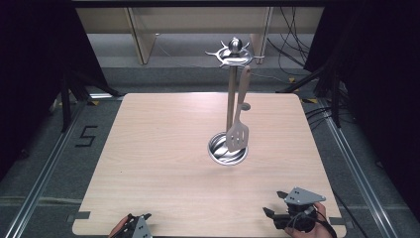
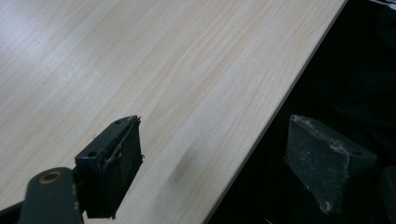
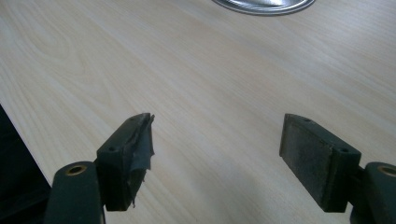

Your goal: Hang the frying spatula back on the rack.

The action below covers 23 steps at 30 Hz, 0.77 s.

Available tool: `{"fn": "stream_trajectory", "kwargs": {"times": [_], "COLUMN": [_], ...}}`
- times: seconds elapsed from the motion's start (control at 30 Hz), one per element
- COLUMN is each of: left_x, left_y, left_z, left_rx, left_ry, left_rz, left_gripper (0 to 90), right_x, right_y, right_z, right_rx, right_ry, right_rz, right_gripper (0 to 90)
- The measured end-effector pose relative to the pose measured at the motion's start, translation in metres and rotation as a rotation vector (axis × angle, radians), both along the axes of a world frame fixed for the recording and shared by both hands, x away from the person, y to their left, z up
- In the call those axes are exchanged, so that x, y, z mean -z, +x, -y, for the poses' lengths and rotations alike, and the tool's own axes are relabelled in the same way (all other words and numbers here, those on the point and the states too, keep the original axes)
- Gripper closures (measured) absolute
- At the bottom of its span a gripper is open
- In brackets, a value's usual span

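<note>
A metal utensil stand rises from a round steel base near the middle of the wooden table. A slotted wooden spatula hangs from the stand's top hooks. My left gripper sits at the table's near left edge, jaws wide apart, holding nothing. In the left gripper view one jaw is over the wood and the other is past the table edge. My right gripper rests at the near right, open and empty. The right gripper view has the base's rim far ahead.
The table stands on a dark floor with metal rails on both sides. Cables trail on the floor behind. A wooden shelf frame stands at the back. A number 5 mark lies on the floor at left.
</note>
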<state>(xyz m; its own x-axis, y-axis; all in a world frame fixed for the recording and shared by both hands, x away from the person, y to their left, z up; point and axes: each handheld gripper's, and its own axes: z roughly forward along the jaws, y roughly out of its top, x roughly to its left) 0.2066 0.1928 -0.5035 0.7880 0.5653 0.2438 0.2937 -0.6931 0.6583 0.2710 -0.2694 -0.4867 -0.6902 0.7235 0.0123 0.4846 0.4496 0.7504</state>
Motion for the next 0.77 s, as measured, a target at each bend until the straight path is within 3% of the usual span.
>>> {"fn": "stream_trajectory", "kwargs": {"times": [0.53,0.63,0.77], "left_x": [0.0006,0.0009,0.0009], "left_y": [-0.0002,-0.0002,0.0006], "left_z": [0.0010,0.0008,0.0005], "left_rx": [-0.002,0.006,-0.005], "left_ry": [0.002,-0.020,-0.002], "left_rz": [0.002,0.000,-0.001], "left_gripper": [17.9,17.9,17.9], "right_x": [0.0027,0.0032,0.0026], "right_y": [-0.0072,-0.0071,-0.0066], "right_z": [0.0025,0.0024,0.0037], "right_rx": [0.003,0.002,0.003], "right_ry": [-0.006,-0.004,0.002], "right_rz": [0.000,0.001,-0.005], "right_gripper": [26.7,26.7,26.7]}}
